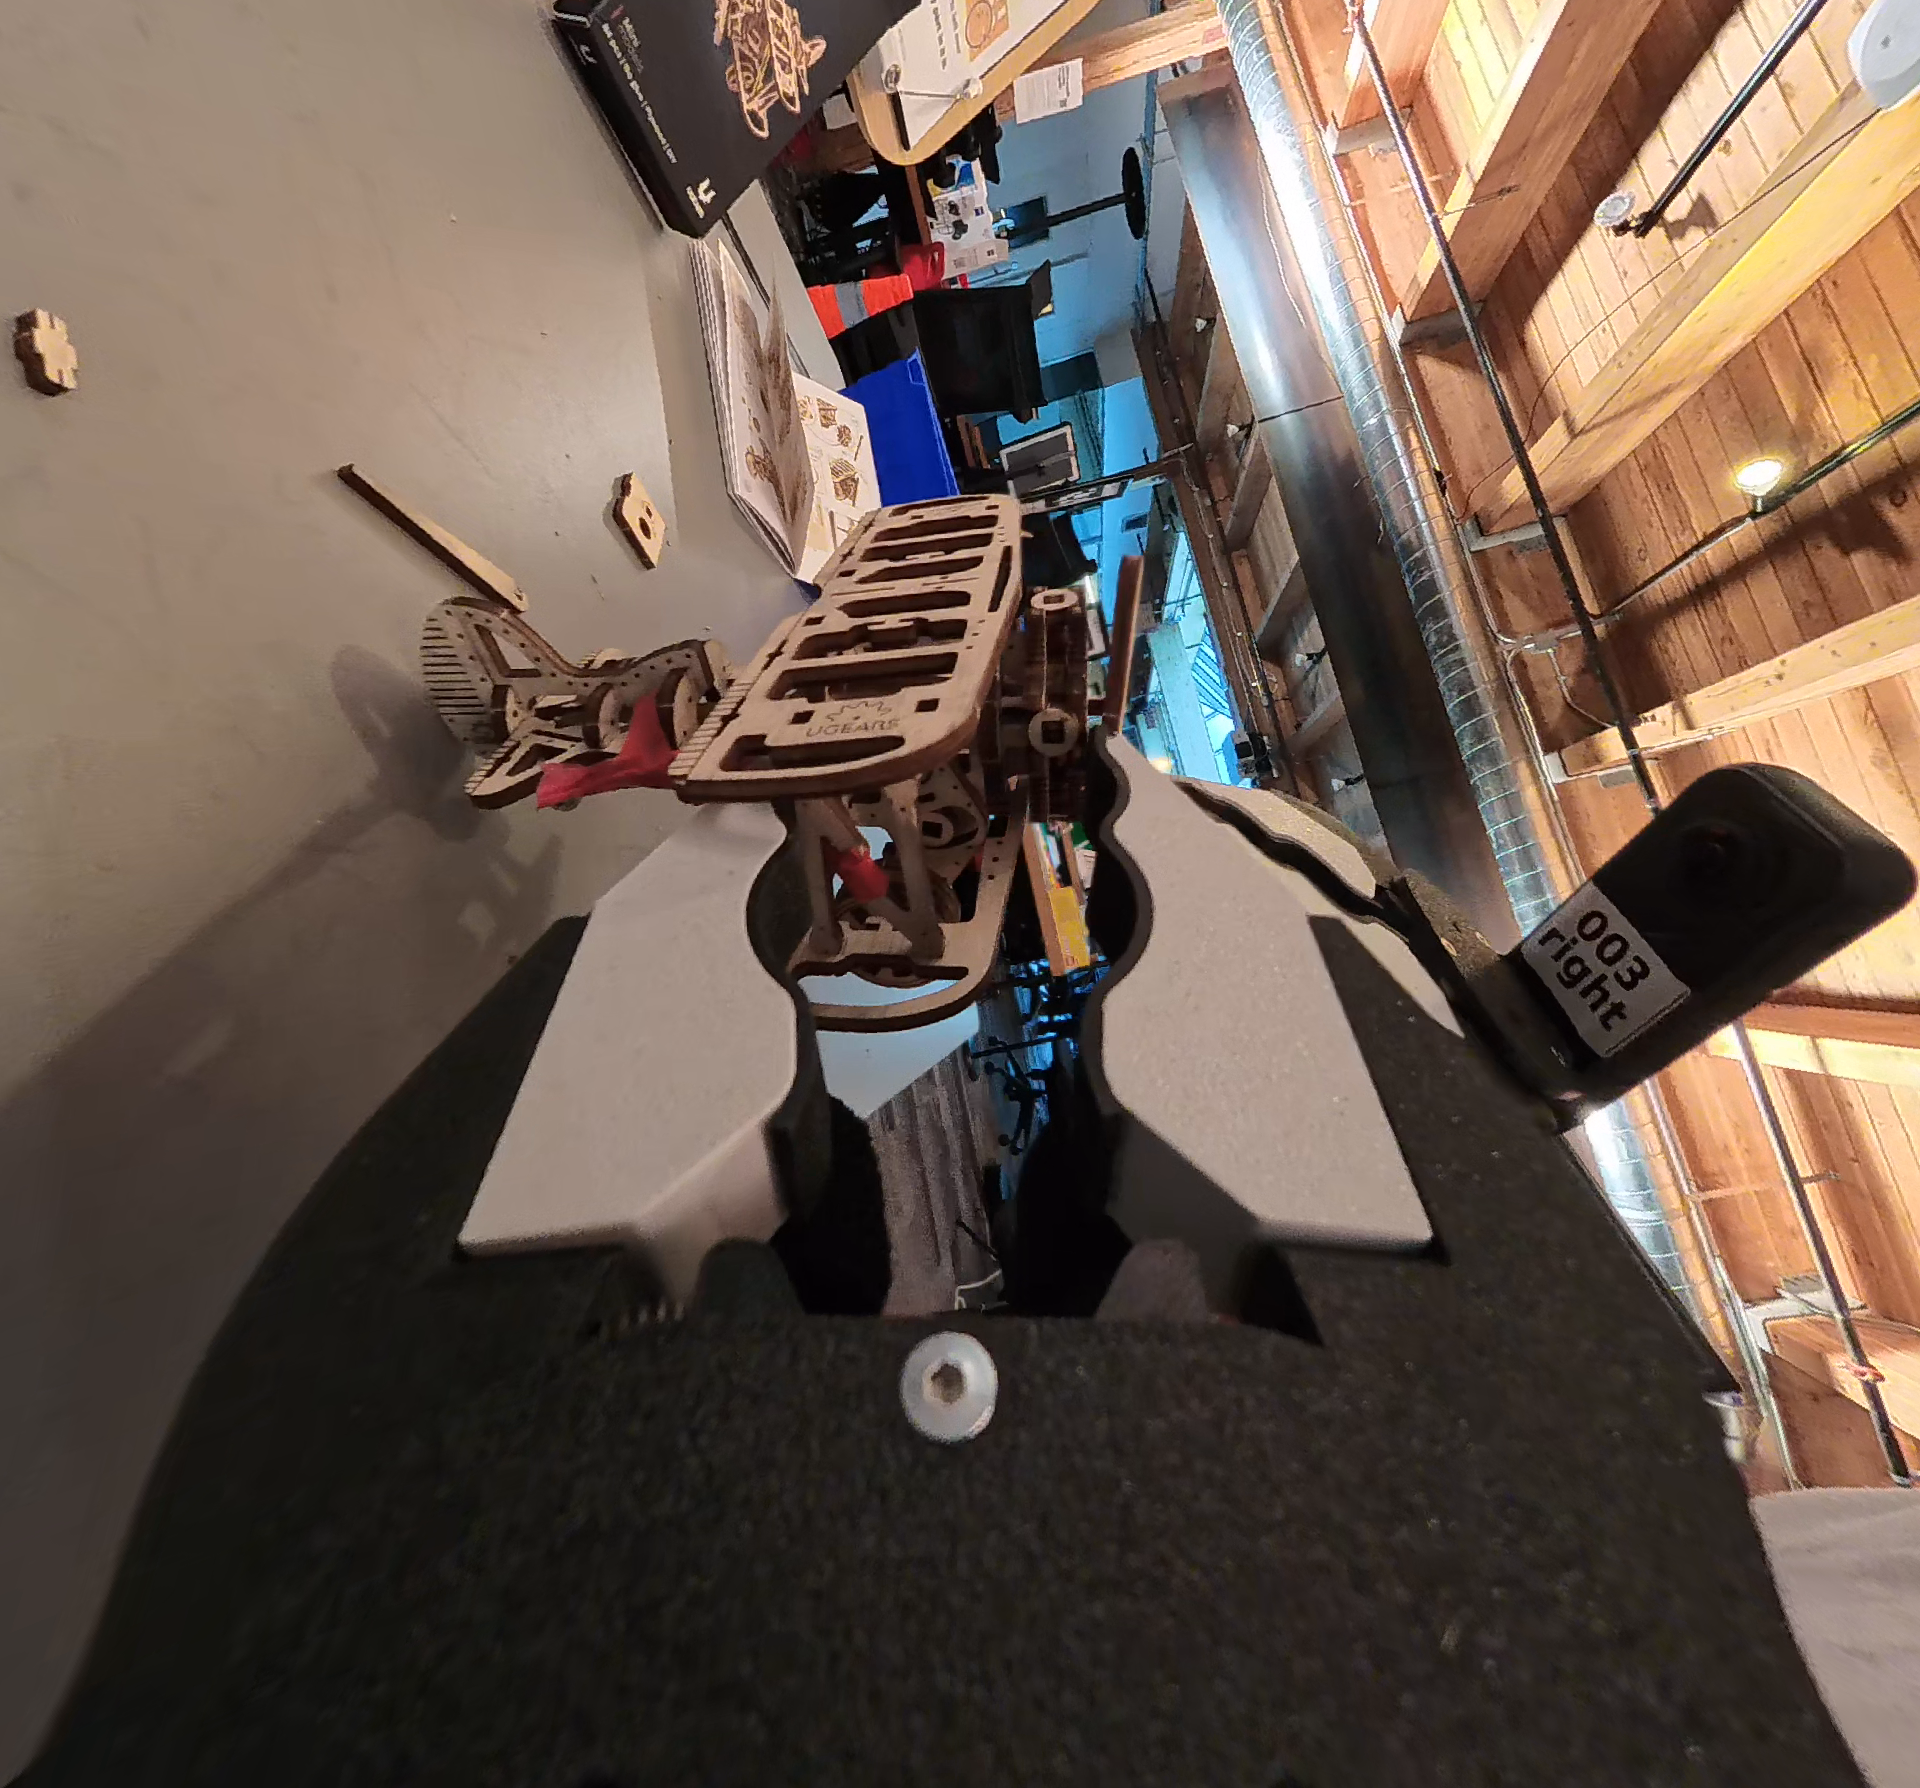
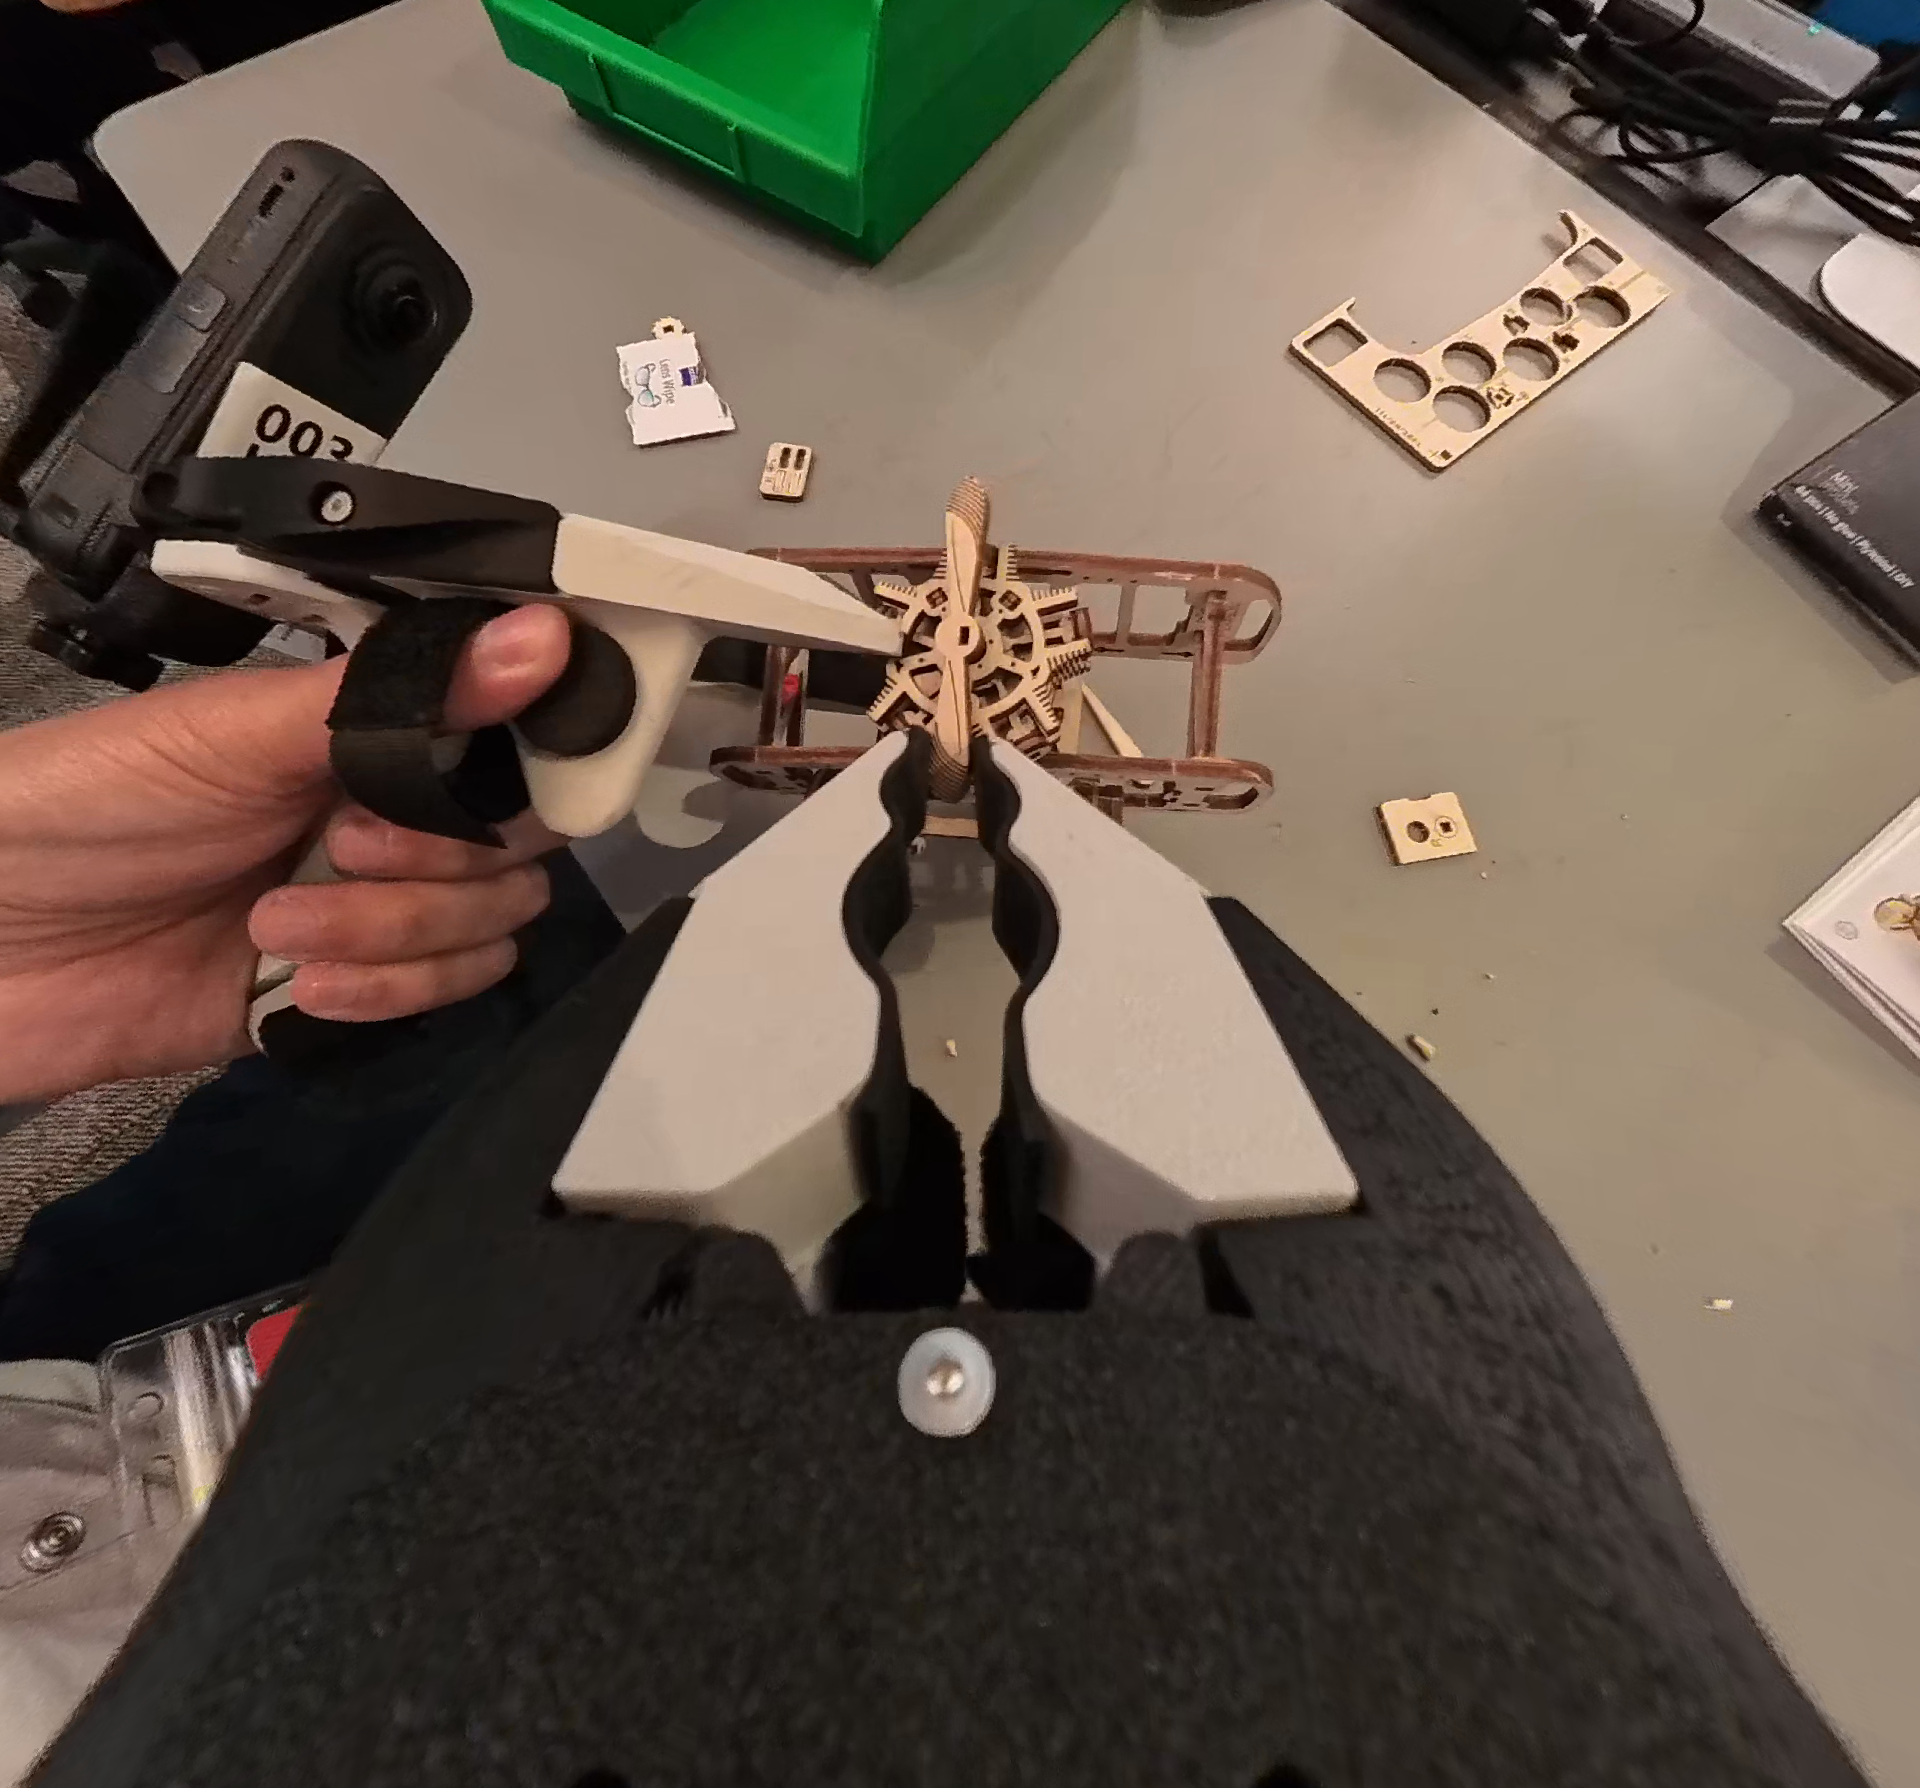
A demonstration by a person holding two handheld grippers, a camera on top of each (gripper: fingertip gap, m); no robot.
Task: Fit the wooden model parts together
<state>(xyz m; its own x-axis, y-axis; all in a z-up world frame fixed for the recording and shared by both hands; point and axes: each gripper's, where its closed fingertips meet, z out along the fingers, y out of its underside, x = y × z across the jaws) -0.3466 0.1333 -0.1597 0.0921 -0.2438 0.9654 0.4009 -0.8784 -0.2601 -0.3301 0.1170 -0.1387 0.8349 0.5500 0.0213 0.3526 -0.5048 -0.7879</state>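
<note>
Right tongs (image 2: pixel 948 751) pinch the upright propeller (image 2: pixel 958 626) dead ahead at the biplane (image 2: pixel 1013 668) nose, while left tongs (image 1: pixel 945 803), spread, straddle its wing from the left.

Left gripper (image 1: pixel 940 865) rolled onto its side, grey fingers (image 1: pixel 665 990) spread apart with a wide gap between the tips. Right gripper (image 2: pixel 951 751) level and pointing forward, its fingers (image 2: pixel 1132 959) drawn nearly together, tips separated only by a narrow slot. Left gripper seen again from the right wrist view, reaching in from the left, one pale finger tapering to a point. Bare hand (image 2: pixel 239 824) wrapped around its handle, index finger through a black strap on the trigger.
</note>
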